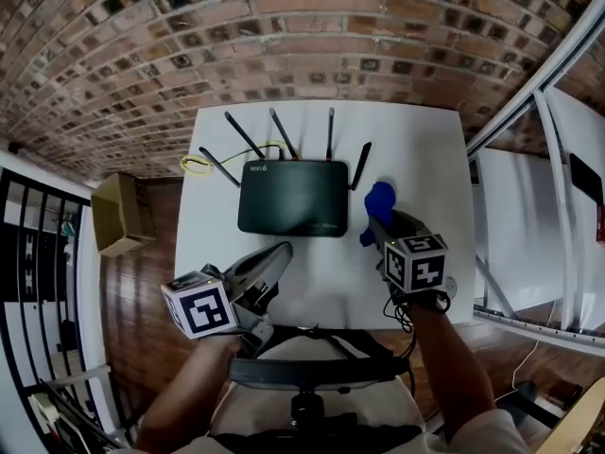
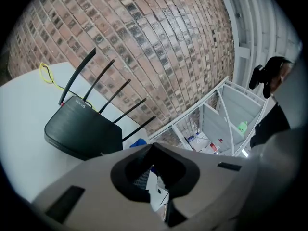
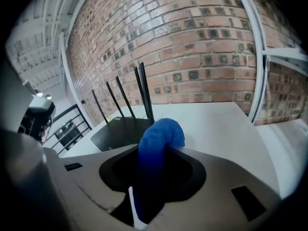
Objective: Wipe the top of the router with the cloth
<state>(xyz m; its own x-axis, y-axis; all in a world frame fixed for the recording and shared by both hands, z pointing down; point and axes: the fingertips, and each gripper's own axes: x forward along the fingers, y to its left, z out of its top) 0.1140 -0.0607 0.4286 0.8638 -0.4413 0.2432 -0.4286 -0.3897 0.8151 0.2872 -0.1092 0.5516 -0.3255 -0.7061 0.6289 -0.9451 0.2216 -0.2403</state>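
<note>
A black router [image 1: 293, 197] with several upright antennas lies flat in the middle of the white table [image 1: 416, 149]. It also shows in the left gripper view [image 2: 82, 134] and the right gripper view [image 3: 120, 131]. My right gripper [image 1: 376, 223] hovers just right of the router, shut on a bunched blue cloth [image 3: 156, 143]. The cloth [image 1: 378, 200] sticks up past the jaw tips and hangs clear of the router. My left gripper [image 1: 274, 258] sits near the table's front edge, below the router's left half. Its jaws meet at the tips with nothing between them.
A yellow cable [image 1: 197, 164] loops on the table behind the router's left corner. A cardboard box [image 1: 118, 214] stands on the wooden floor to the left. White metal shelving [image 1: 529, 206] runs along the table's right side. A brick wall stands behind the table.
</note>
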